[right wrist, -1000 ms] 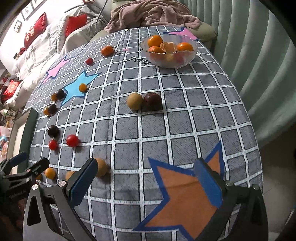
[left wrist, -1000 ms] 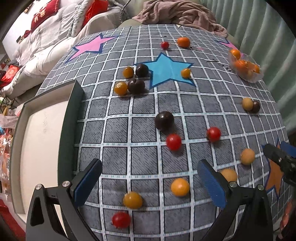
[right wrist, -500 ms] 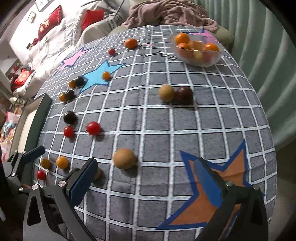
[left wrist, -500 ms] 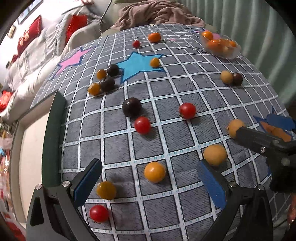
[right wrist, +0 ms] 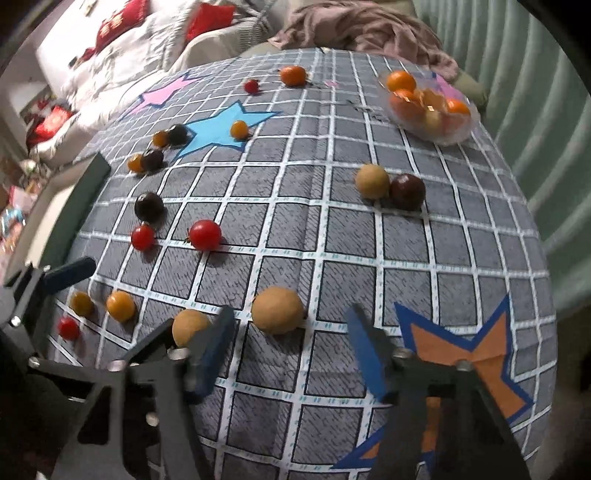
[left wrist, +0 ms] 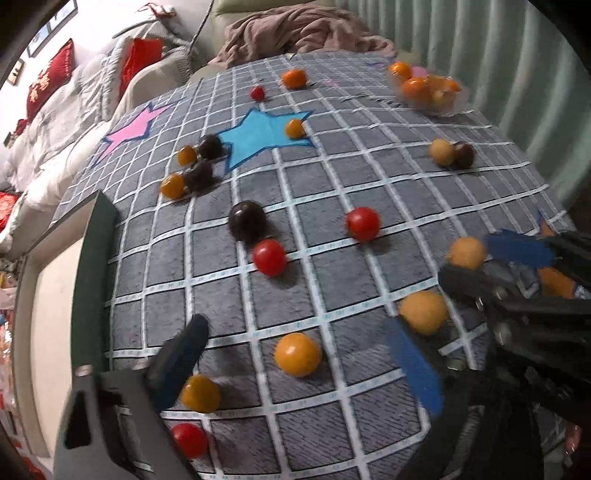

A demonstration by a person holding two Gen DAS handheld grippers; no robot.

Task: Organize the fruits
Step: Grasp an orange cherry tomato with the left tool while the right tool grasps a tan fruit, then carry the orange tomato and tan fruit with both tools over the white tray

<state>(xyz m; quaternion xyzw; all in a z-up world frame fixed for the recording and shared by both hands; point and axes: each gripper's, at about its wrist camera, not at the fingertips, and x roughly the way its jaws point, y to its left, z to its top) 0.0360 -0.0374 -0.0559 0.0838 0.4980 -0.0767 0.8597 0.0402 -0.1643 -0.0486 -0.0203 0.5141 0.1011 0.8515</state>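
Observation:
Many small fruits lie scattered on a grey checked tablecloth (left wrist: pixel 332 280): red tomatoes (left wrist: pixel 362 223), orange ones (left wrist: pixel 297 353), dark plums (left wrist: pixel 246 220) and tan round fruits. My left gripper (left wrist: pixel 295 363) is open, its jaws either side of an orange fruit just ahead. My right gripper (right wrist: pixel 291 349) is open, with a tan fruit (right wrist: pixel 277 309) just beyond its jaws and a second tan fruit (right wrist: pixel 190 326) behind its left finger. A clear bowl (right wrist: pixel 430 107) of orange fruits stands at the far right.
A dark-framed white tray (left wrist: pixel 48 295) lies off the table's left edge. A brown blanket (left wrist: pixel 306 33) and a sofa with red cushions lie beyond the table. Green curtains (right wrist: pixel 535 92) hang at the right. The right gripper's arm (left wrist: pixel 524 295) reaches in beside the left gripper.
Both grippers have moved forward and lower over the table. The right gripper has swung left and now has the tan fruit in front of its jaws. Its jaws stand narrower than before.

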